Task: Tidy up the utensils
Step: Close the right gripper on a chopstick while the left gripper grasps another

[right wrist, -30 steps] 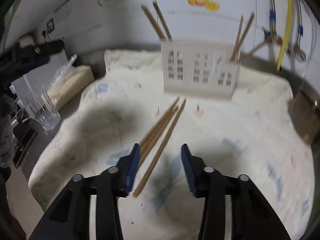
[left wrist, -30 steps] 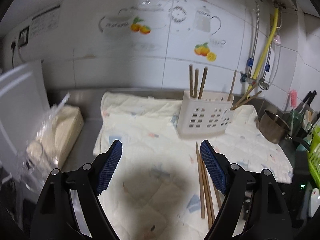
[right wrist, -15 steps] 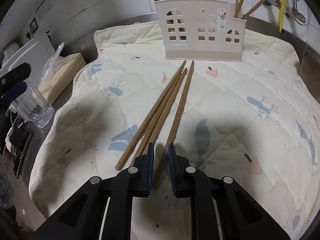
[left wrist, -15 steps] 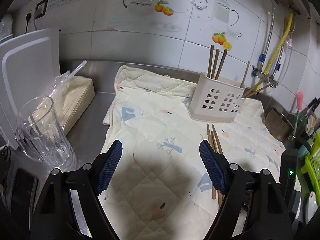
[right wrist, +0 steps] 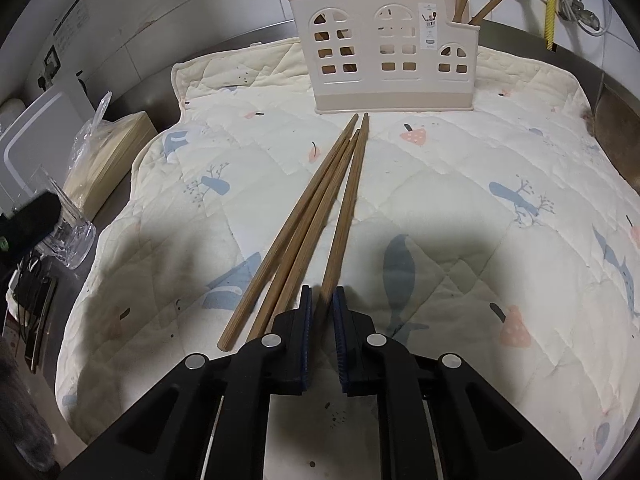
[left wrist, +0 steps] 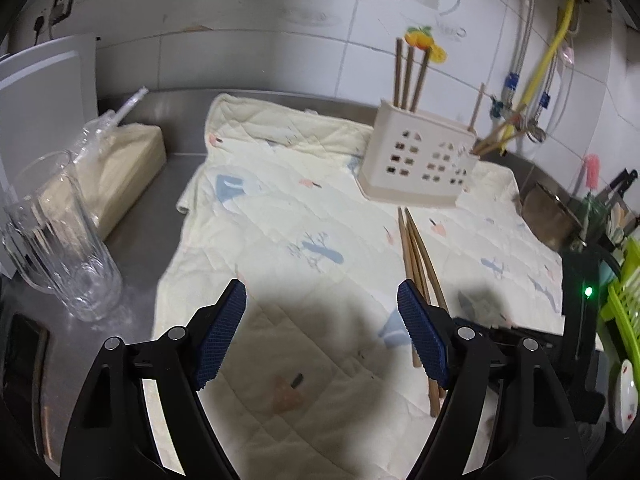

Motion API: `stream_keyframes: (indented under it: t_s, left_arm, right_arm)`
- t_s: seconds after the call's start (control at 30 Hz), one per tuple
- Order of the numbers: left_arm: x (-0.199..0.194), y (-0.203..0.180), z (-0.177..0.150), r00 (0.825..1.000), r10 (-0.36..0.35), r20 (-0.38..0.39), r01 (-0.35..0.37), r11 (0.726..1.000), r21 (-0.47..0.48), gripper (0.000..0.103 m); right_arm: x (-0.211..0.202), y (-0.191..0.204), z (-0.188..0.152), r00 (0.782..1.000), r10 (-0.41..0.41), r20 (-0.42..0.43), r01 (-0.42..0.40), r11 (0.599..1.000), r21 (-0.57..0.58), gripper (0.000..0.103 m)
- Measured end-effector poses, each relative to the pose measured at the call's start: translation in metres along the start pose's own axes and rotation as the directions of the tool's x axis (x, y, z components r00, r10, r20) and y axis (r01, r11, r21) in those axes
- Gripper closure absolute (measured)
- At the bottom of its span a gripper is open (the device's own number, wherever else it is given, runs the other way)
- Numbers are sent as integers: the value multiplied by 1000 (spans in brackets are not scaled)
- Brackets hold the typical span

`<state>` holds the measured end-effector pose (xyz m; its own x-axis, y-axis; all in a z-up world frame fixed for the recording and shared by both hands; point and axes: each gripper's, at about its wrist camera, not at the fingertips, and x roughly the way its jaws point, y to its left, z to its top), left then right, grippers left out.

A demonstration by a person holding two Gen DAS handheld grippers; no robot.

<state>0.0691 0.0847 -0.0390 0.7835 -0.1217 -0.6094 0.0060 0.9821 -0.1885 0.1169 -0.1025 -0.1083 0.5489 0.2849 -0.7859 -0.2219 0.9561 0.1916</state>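
Where the quilted cloth [right wrist: 460, 208] covers the steel bench [left wrist: 160, 216], three loose chopsticks [right wrist: 304, 216] lie on it side by side, their far tips close to the cream holder [right wrist: 388, 64] and their near ends toward the camera. The right gripper [right wrist: 322, 300] has its jaws nearly together, pinching the near end of the rightmost chopstick [right wrist: 344, 208] between the blue pads; the other two lie just left of the gripper, touching each other along most of their length. The holder stands upright at the far side of the cloth, with more chopsticks sticking up from its left compartment and others leaning out of its right one. The left gripper [left wrist: 322, 332] hangs above bare cloth with its jaws wide apart and nothing between them; in its view the loose chopsticks [left wrist: 416, 256] run past its right finger, partly hidden behind it. On the bench left of the cloth stand a clear glass [left wrist: 56, 236] near and a bagged pale block [left wrist: 120, 176] farther back, with a white board [left wrist: 44, 92] leaning at the wall. At the far right are a metal pot [left wrist: 548, 212] and a green rack [left wrist: 628, 304].
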Motion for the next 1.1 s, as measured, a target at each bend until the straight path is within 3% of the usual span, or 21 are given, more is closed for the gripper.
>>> stream_keyframes:
  t_s: [0.27,0.57,0.87,1.1]
  left_arm:
    - [17,-20,-16,997,-49,-61,50,998,26,29]
    - [44,-47,-26,985,-105,-136,113,992,51,38]
    - [78,-56,-30,966,-133,-220,143,989,31,73]
    - [89,-64,-31,959,-136,-248,152,987,48,79]
  right_arm:
    - [-9,-7,-3,1000,-13,20,13,1000,-17,94]
    - [-36,-21,-5,996,-18,86,22,999,-42,95]
    - [-76,-30,3,981,-24,193,37,997,-62,96]
    - [-95,-31,11,968,-20,250,40,996,-77,98]
